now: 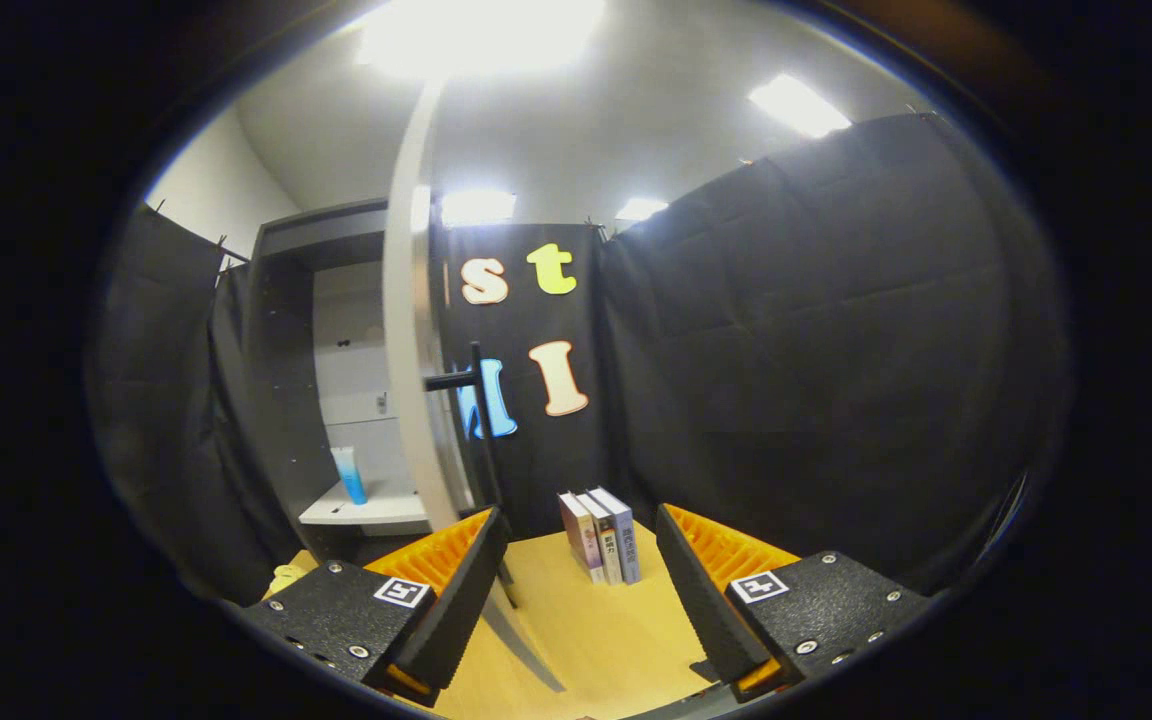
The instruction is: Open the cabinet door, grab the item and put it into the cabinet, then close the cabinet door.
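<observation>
The hand-held gripper (581,570) had its fingers spread wide over the table (586,640), pinching nothing. The cabinet door (414,350) stood swung open, edge-on just beyond the left finger, its dark handle (476,420) jutting out beside it. Inside the cabinet (286,380), a blue tube (349,474) stood upright on a white shelf (371,510). Three books (601,535) stood ahead, between the fingers.

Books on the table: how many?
3, upright side by side: books on the table beyond the open gripper, right of the cabinet door. None visibly hidden.
</observation>
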Demonstrator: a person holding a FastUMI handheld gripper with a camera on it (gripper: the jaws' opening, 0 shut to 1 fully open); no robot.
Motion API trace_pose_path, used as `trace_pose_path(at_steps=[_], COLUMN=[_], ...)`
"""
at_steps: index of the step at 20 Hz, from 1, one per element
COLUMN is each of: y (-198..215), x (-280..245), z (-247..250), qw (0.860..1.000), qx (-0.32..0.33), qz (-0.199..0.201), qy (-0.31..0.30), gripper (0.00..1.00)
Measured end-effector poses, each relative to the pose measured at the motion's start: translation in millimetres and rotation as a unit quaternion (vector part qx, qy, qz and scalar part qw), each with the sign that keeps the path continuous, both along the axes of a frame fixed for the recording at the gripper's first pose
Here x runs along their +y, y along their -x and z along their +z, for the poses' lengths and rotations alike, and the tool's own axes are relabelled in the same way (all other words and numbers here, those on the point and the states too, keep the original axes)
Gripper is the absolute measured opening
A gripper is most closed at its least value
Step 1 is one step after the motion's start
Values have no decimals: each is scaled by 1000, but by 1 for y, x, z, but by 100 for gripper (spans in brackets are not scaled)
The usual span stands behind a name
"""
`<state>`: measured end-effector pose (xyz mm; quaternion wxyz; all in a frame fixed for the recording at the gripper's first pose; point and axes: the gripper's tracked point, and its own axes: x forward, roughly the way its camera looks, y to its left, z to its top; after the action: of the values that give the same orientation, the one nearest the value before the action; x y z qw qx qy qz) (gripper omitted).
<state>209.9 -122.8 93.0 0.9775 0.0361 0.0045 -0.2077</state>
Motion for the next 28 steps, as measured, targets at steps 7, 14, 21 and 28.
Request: trace_pose_path(at_steps=[7, 14, 21, 28], y=[-35, -64, -61, -66], x=[-53, -35, -7, 37], z=[10, 8, 8, 3], qw=[998, 999, 999, 1000], qx=[-18, -6, 7, 8], qz=[-55, -49, -43, 1], qy=[-29, 2, 31, 16], gripper=[95, 92, 92, 92])
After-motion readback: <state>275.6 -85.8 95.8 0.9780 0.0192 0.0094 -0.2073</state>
